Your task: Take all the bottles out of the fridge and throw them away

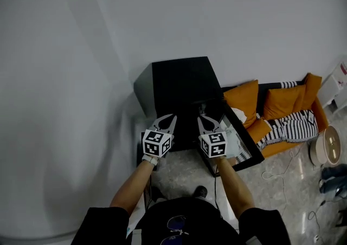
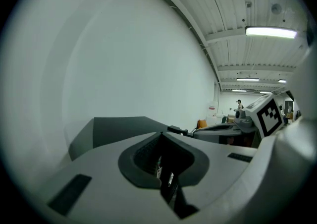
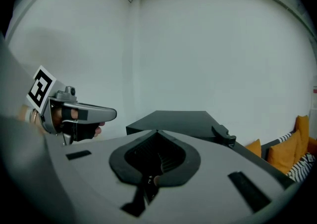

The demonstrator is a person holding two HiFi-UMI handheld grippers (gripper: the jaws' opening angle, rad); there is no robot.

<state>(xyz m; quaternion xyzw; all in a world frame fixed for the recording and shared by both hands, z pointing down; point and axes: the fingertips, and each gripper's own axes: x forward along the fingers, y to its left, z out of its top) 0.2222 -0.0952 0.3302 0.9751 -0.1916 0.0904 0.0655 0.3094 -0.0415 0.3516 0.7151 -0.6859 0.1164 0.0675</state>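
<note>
The black fridge (image 1: 181, 84) stands against the white wall, and its door (image 1: 242, 146) is swung open to the right. No bottle shows in any view. In the head view my left gripper (image 1: 171, 117) and right gripper (image 1: 200, 119) are held side by side in front of the fridge, level with its top. Both are shut with nothing between the jaws. The left gripper view has its shut tips (image 2: 161, 133) before the fridge top (image 2: 121, 128), with the right gripper (image 2: 262, 116) beside it. From the right gripper view, the shut tips (image 3: 157, 130) point at the fridge (image 3: 178, 119), and the left gripper (image 3: 74, 113) is at the left.
A sofa with orange cushions (image 1: 282, 103) and a striped cloth (image 1: 295, 124) sits right of the fridge. On the floor at the far right are a round white object (image 1: 328, 146) and loose cables (image 1: 282, 171). The white wall (image 1: 81, 76) fills the left.
</note>
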